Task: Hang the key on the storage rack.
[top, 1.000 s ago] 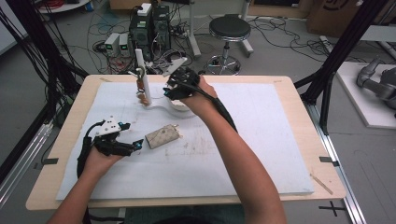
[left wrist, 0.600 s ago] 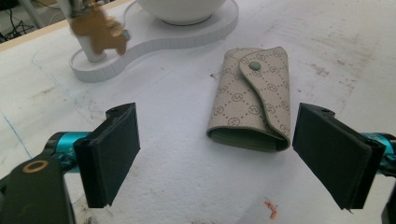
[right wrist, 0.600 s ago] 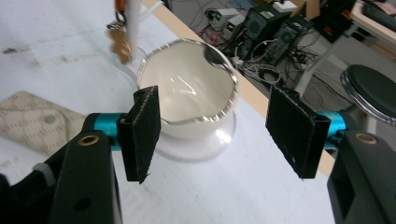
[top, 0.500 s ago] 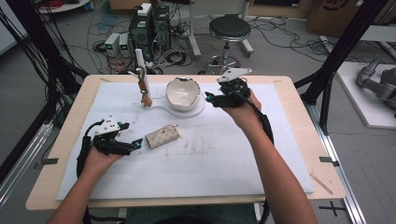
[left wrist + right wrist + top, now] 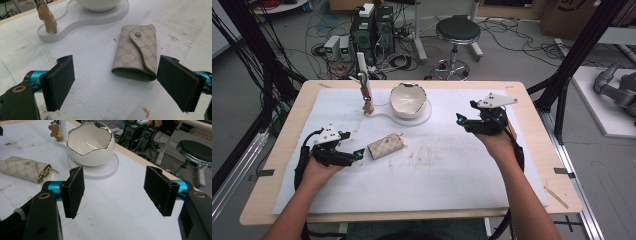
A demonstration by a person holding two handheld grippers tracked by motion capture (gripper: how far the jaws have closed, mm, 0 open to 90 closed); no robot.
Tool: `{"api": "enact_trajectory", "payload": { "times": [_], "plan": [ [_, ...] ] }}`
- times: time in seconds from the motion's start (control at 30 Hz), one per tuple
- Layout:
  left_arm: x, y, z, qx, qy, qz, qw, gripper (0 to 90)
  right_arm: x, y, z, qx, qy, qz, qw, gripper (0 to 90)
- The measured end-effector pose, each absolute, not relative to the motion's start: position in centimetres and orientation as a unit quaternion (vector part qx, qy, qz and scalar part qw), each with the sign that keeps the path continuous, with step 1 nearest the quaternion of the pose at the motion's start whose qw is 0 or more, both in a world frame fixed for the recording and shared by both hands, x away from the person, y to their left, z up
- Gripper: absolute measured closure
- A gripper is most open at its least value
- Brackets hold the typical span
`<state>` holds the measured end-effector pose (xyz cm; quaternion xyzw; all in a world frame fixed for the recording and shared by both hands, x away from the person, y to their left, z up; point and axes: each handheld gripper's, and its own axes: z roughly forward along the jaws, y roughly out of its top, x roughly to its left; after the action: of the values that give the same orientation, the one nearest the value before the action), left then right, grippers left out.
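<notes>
Your left claw point(image 5: 357, 154) stands wide around nothing, the key pouch point(image 5: 386, 146) lying just beside it on the bench point(image 5: 277, 200), left of centre. Your right claw point(image 5: 460, 121), at right of frame, has just been opening and is empty, so I judge the pouch's pickup remains undone.

Landmark: white bowl point(image 5: 89, 146) with a wavy silver rim, standing on a round white base point(image 5: 105, 170) on the table point(image 5: 117, 210).
Right tool point(image 5: 117, 192): in front of the bowl, jaws apart with nothing between them; they have just been opening.
Key pouch point(image 5: 23, 168): beige and patterned, lying left of the bowl, snap flap up, brass hook at the end nearer the bowl.
Bear charm point(image 5: 55, 132): brown, hanging beside a white post, left of and behind the bowl.
Stool point(image 5: 196, 151): on the floor, right of the bowl, off the table.
</notes>
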<state>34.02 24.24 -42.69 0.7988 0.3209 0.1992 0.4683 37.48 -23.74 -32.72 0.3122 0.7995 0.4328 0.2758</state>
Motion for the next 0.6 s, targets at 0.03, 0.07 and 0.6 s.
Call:
{"api": "enact_trajectory", "payload": {
  "times": [0.03,0.07,0.6],
  "plan": [
    [34.0,24.2,-42.7,0.798,0.321,0.200,0.468,14.9,37.2,-24.0,-33.1,0.317,0.798,0.435,0.272,33.0],
    [34.0,24.2,-42.6,0.799,0.320,0.201,0.468,14.9,37.0,-24.3,-33.4,0.318,0.795,0.439,0.273,32.6],
    [33.9,23.9,-42.8,0.795,0.317,0.203,0.475,14.9,36.0,-27.0,-39.9,0.365,0.793,0.429,0.232,21.2]
  ]
}}
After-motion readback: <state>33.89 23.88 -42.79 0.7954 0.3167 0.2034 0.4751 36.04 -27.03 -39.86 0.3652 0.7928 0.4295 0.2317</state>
